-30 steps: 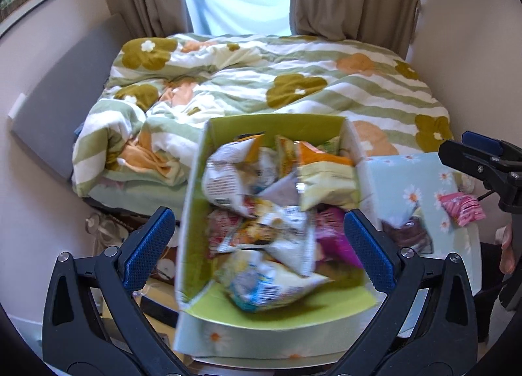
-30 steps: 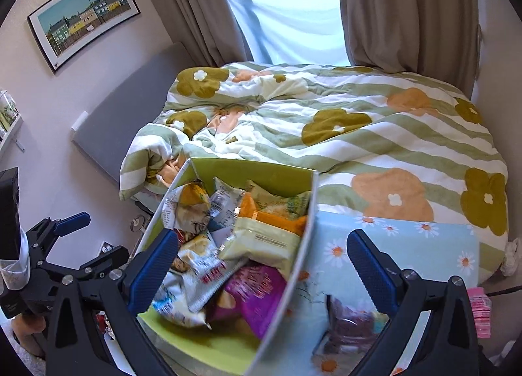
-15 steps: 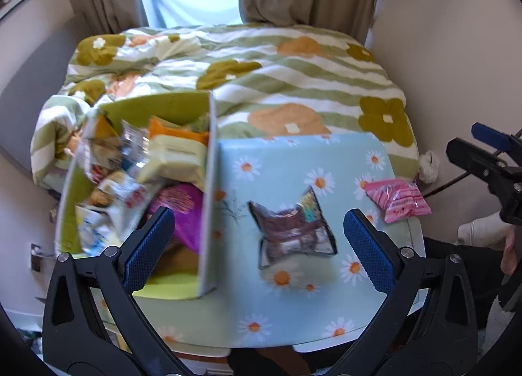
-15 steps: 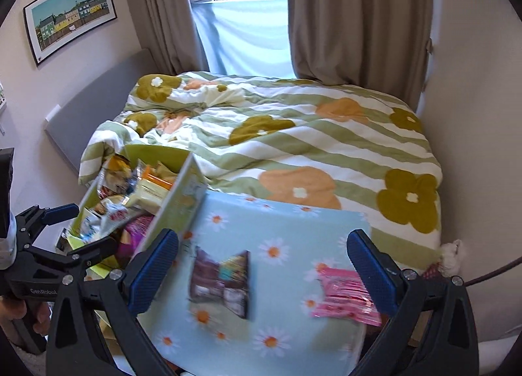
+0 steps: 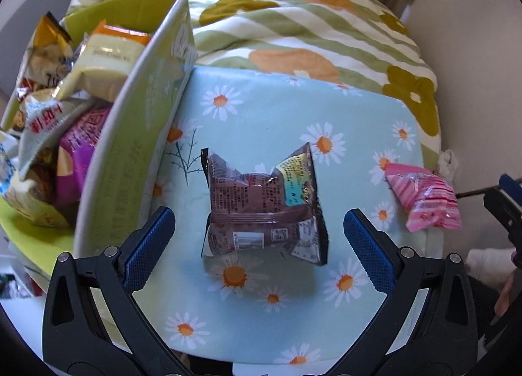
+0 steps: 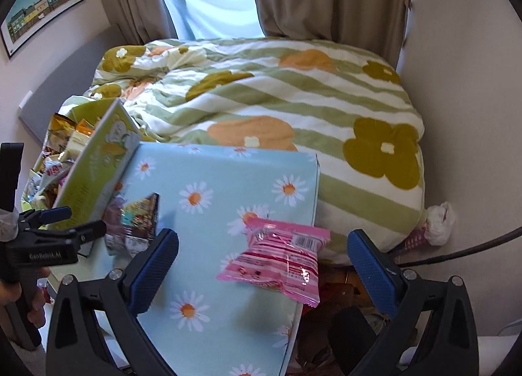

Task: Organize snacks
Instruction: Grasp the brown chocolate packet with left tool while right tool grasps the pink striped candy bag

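A brown snack packet (image 5: pixel 264 206) lies on the daisy-print table top (image 5: pixel 261 115), right between the blue pads of my open left gripper (image 5: pixel 259 240). A pink striped packet (image 5: pixel 424 201) rests near the table's right edge. In the right wrist view that pink packet (image 6: pixel 282 260) sits between the pads of my open right gripper (image 6: pixel 262 266), a little beyond them. The brown packet (image 6: pixel 133 224) lies to its left, partly behind the left gripper's tips (image 6: pixel 62 224). A green box (image 5: pixel 127 134) at the table's left holds several snack packs (image 5: pixel 49 115).
A bed with a green-striped flowered quilt (image 6: pixel 277 98) lies just behind the table. Curtains and a window (image 6: pixel 215 0) are beyond it. A wall (image 6: pixel 473 115) closes the right side. A black cable (image 6: pixel 456 252) and a white crumpled bag (image 6: pixel 438 222) sit right of the table. A person's hand (image 6: pixel 29 294) holds the left gripper.
Both views have swung from the green box to the right and moved closer to the table. The brown packet now lies between the left pads, the pink packet between the right pads.
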Tool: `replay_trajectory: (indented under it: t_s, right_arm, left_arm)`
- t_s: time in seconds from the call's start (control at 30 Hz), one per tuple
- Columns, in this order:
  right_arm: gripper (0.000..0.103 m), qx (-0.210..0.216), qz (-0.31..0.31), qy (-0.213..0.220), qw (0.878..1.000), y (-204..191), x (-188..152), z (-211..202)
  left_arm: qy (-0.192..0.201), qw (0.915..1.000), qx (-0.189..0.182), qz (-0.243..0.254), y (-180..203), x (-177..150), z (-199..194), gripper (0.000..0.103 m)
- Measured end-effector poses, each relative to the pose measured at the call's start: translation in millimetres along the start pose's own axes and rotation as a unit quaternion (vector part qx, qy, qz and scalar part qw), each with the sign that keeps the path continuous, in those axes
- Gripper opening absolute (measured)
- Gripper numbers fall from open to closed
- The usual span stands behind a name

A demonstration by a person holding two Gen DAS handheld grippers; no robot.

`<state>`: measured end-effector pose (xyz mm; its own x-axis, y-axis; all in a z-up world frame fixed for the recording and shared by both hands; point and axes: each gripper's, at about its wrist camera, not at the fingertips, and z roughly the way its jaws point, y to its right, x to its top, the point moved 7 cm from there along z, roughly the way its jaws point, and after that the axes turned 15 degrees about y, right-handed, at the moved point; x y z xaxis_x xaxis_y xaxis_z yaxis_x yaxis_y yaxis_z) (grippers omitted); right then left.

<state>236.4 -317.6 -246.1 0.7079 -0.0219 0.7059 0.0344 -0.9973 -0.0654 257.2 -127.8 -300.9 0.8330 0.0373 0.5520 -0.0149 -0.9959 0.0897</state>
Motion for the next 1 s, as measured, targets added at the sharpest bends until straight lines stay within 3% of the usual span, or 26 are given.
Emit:
replay_trajectory:
  t_s: [0.33,0.5,0.7,0.77,0.83,1.0]
  right_arm:
    - [0.103,0.010,0.022,-0.038,0.999,18,-31,49]
    - [0.103,0.012,0.041,-0.057,0.997,24,-41,63]
    - [0.103,0.010,0.058,-0.088,0.994,29,-54,79]
    - [0.103,0.011,0.062,-0.093,0.994,29,-58,83]
    - [0.103,0.014,0.068,-0.096,0.993,30,-60,85]
    - [0.103,0.022,0.069,-0.102,0.992,27,-62,89]
  left_arm:
    - [-0.027,0.9989,0.023,-0.031,-7,-19,51,0.102]
    - [-0.050,0.9975,0.011,-0.049,-10,-33,70,0.103]
    - [-0.046,0.9959,-0.011,-0.078,-14,-38,75,0.103]
    - [-0.065,0.9944,-0.017,-0.081,-14,-45,83,0.097]
    - [-0.064,0.9953,-0.006,-0.072,-14,-49,84,0.081]
    - [-0.068,0.9956,-0.014,-0.062,-8,-51,80,0.076]
